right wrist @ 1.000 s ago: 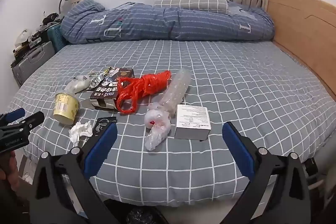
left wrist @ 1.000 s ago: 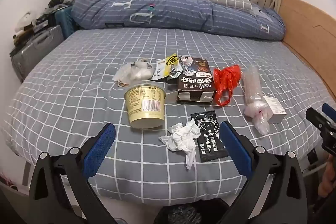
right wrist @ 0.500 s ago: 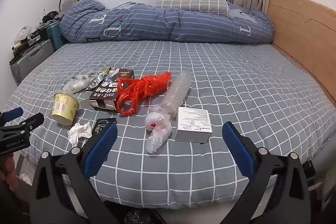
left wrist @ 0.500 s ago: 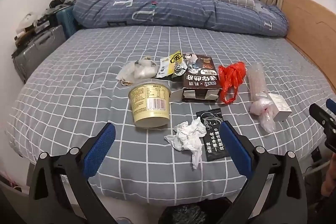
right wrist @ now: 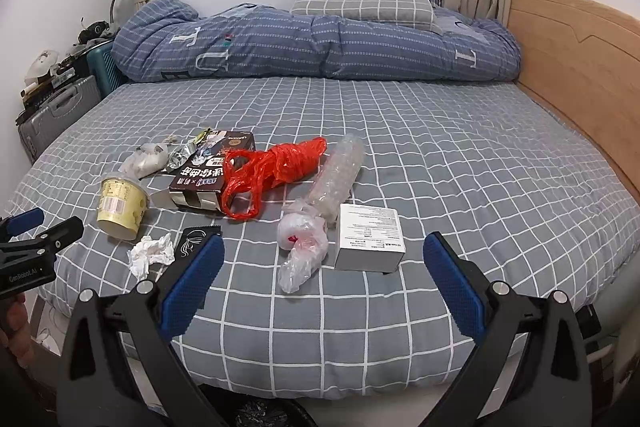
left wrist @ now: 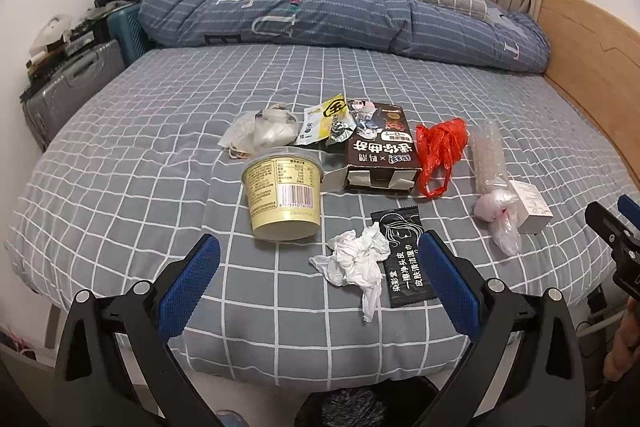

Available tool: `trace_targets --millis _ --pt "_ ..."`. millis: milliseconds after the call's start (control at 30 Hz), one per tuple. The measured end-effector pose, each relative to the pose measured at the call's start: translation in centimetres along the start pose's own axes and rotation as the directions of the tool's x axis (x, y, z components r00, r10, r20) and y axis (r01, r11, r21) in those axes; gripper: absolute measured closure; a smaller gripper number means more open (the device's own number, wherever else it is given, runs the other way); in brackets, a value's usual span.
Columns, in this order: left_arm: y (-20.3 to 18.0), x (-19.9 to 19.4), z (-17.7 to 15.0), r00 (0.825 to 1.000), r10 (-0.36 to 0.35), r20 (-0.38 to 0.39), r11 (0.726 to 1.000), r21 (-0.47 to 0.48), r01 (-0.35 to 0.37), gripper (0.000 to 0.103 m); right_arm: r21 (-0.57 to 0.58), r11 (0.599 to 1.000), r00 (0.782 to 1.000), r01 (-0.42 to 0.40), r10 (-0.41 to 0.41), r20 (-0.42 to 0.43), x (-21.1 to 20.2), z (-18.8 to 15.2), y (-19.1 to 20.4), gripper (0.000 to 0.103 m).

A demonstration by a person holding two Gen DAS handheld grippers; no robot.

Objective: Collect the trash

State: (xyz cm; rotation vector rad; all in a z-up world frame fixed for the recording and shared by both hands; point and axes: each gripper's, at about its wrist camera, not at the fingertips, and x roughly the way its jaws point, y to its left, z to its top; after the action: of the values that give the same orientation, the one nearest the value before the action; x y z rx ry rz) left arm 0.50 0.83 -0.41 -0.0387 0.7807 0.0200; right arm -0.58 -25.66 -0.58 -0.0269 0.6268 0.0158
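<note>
Trash lies on the grey checked bed: a yellow cup upside down, a crumpled white tissue, a black sachet, a dark brown box, a red plastic bag, a bubble-wrap roll, a clear bag and a white box. My left gripper is open just short of the tissue. My right gripper is open near the clear bag and white box. Neither holds anything.
A folded blue duvet and checked pillow lie at the far end. A wooden headboard runs along the right. Suitcases stand left of the bed. A dark bin with a black liner sits below the near edge.
Both grippers have moved a little closer to the bed, so the trash looks slightly larger and lower in view. Both stay open.
</note>
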Motion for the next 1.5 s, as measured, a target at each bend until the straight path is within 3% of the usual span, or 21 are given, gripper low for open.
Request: trace_targets --millis 1500 --pt "-0.27 0.08 0.13 0.998 0.060 0.027 0.998 0.018 -0.060 0.006 0.013 0.999 0.999 0.031 -0.031 0.007 -0.51 -0.16 -0.65 0.007"
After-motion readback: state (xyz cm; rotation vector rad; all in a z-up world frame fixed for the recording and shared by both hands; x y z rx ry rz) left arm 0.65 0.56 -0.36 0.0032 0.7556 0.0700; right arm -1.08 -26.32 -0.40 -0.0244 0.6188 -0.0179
